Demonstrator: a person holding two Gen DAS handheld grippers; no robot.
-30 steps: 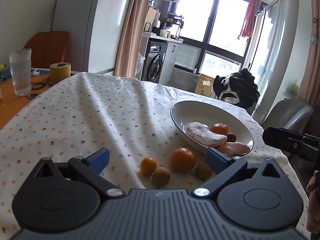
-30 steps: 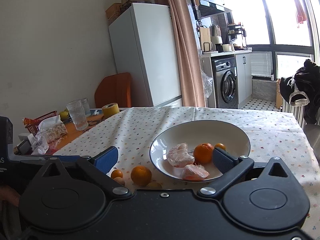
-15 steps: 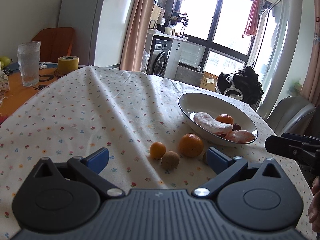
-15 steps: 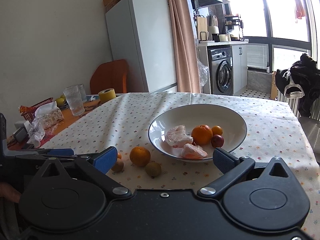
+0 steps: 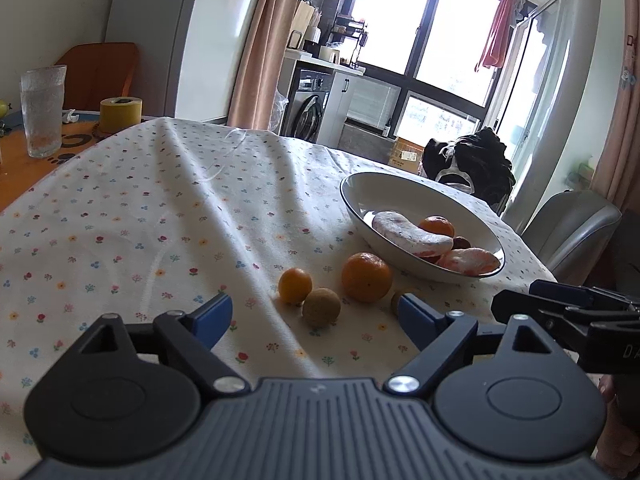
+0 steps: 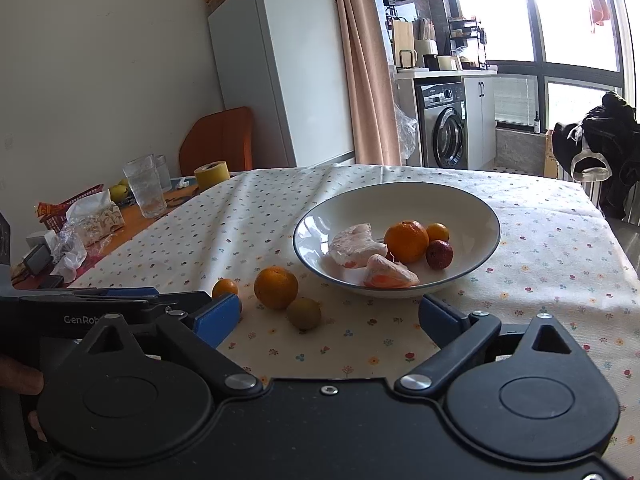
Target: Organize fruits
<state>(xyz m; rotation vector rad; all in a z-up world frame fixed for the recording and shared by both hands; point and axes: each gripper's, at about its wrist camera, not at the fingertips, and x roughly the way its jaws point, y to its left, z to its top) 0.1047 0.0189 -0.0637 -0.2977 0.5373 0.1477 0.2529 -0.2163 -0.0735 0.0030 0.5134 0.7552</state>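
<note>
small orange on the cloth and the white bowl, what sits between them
The big orange sits between the small orange and the white bowl, seen in both wrist views; it touches neither.

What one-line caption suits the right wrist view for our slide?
Open right claw faces a white bowl of fruit, with loose oranges on the floral tablecloth.

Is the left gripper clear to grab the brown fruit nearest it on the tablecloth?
Probably yes. The left gripper is open with the brown fruit just ahead between its fingers, and nothing lies in between; the small orange sits close beside it.
</note>
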